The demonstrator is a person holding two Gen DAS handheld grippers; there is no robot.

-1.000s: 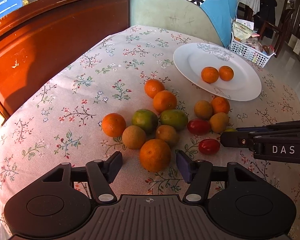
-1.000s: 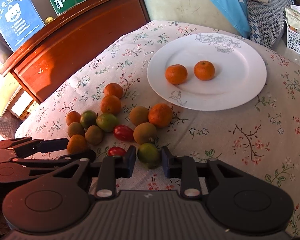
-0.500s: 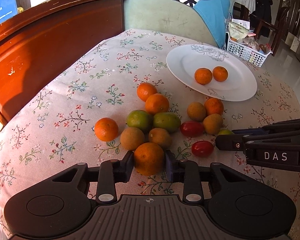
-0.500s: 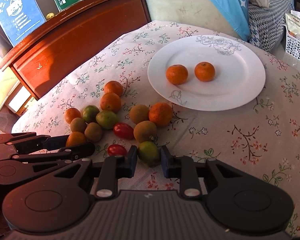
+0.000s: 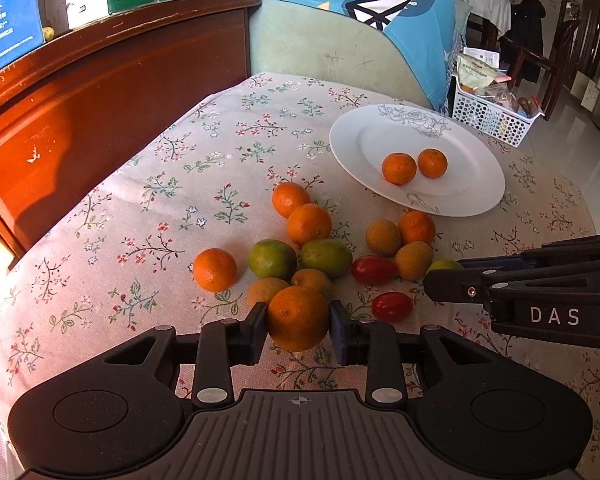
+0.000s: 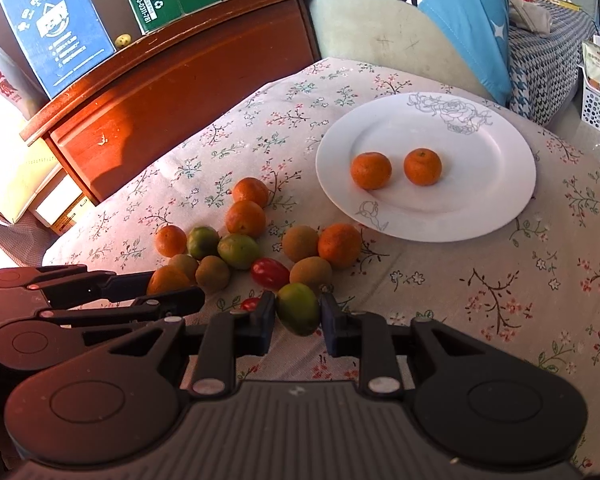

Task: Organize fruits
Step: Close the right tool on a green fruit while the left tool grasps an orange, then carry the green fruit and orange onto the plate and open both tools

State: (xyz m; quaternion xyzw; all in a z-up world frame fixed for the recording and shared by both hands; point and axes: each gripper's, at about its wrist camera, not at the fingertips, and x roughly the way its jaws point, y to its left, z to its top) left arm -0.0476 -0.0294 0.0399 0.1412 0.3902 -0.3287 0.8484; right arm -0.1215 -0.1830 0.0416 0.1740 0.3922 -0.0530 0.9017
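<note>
Orange in left tool: a mandarin (image 5: 298,317) at the near edge of the fruit cluster, pinched between both pads of the left tool (image 5: 299,330); whether it has cleared the cloth cannot be told.
Green fruit in right tool: an oval green fruit (image 6: 298,308) at the near end of the cluster, with both pads of the right tool (image 6: 297,320) closed against its sides.
Orientation, orange: near-round, no marked long axis; a small dark mark faces the camera, left of centre.
Orientation, green fruit: long axis tilted, upper end toward the pile and lower end toward the tool body; gripped across the short width.
Cluster: loose oranges, brownish-yellow fruits, green fruits and two red tomatoes (image 5: 373,269), several touching one another, on the floral tablecloth (image 5: 172,184).
Nearest neighbours: a brownish fruit (image 5: 263,291) touches or nearly touches the held orange; one small tomato (image 6: 250,303) sits just beside the right tool's left finger.
Plate: white plate (image 6: 496,148) beyond the cluster, carrying two oranges (image 6: 371,170) side by side, apart from each other.
Step judged in hand: lifting both fruits for transfer, probably to the plate.
Handling advice: raise straight up before travelling, so the neighbours are not nudged; keep the squeeze moderate, as the skins are soft; keep the two tools apart on the way.
Risk: the oval fruit could pivot between the pads.
</note>
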